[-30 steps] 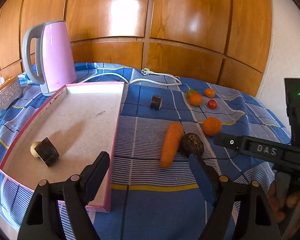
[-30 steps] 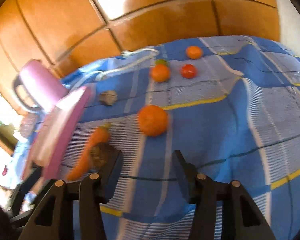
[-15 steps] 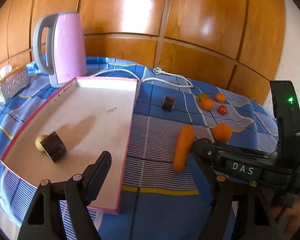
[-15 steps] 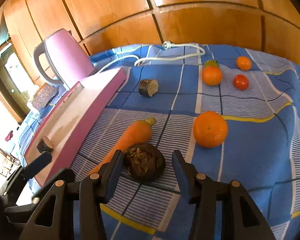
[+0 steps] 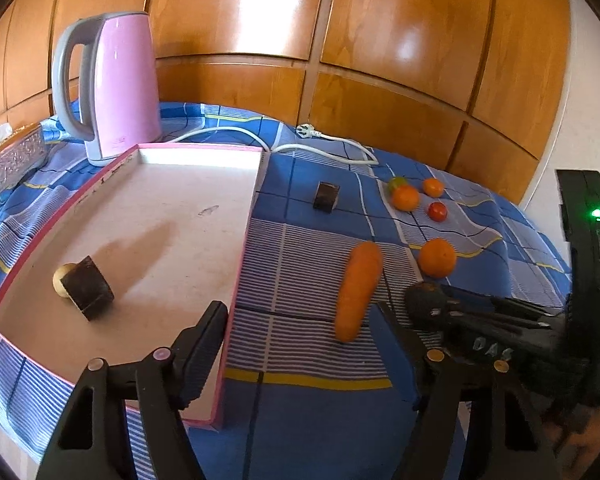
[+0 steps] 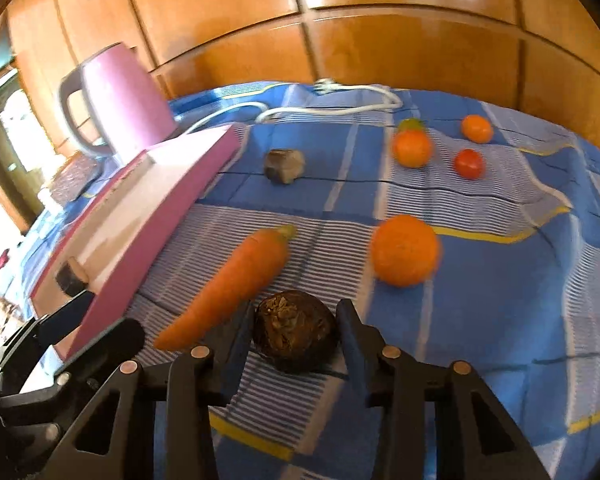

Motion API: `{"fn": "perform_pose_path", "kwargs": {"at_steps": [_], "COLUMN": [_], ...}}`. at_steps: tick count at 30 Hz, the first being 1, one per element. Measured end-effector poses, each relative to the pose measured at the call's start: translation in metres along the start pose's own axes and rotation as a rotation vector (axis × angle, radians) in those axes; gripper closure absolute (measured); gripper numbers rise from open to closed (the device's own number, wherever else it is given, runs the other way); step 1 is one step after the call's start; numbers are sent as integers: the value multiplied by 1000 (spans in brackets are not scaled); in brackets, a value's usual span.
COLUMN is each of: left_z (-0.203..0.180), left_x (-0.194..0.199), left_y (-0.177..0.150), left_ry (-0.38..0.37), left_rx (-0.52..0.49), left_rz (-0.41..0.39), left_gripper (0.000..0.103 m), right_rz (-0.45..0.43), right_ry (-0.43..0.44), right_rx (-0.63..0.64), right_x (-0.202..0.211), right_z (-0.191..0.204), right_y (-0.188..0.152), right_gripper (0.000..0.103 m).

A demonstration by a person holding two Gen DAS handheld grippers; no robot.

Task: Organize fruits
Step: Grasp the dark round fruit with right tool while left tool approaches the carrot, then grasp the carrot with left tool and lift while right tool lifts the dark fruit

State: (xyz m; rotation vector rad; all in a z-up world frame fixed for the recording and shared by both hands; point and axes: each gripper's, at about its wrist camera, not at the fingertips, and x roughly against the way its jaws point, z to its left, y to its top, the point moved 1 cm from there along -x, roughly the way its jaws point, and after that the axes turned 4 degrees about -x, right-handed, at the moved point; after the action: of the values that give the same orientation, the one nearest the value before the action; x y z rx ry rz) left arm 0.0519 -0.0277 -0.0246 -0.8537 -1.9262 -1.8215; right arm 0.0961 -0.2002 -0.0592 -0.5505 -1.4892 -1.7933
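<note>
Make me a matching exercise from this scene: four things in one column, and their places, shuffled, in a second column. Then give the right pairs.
Things
1. dark round fruit
2. carrot
3. pink kettle
4. dark cut piece with pale end

Places
A. inside the pink-rimmed tray
B. upright behind the tray's far end
C. between the fingers of the right tool
D. lying on the striped cloth between the tray and the big orange

Pairs: 1-C, 2-D, 3-B, 4-A
</note>
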Motion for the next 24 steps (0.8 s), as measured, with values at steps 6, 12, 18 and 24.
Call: {"fn": "perform_pose_path", "kwargs": {"at_steps": [6,12,18,24], "left_z": [-9,-19,-13,-21], "left_x": [-9,-9,-1,0], "left_y": [7,10,6,22], "left_ry": [-11,-3,144,-7], "left_rx": [-40,-107,-127,-136], "left_rz": [28,20,-27,-53], "left_gripper": [40,45,34,35], "right_rz": [4,10,10,12], "right_ry": [-54,-44,-18,-15], "right_rx": [-173,-189,-215,-216], "right_x": [10,9,8,8], "right_z": [-38,-41,-44,-44], "right_y": [0,0,1,1], "right_gripper": [60,60,59,59]}}
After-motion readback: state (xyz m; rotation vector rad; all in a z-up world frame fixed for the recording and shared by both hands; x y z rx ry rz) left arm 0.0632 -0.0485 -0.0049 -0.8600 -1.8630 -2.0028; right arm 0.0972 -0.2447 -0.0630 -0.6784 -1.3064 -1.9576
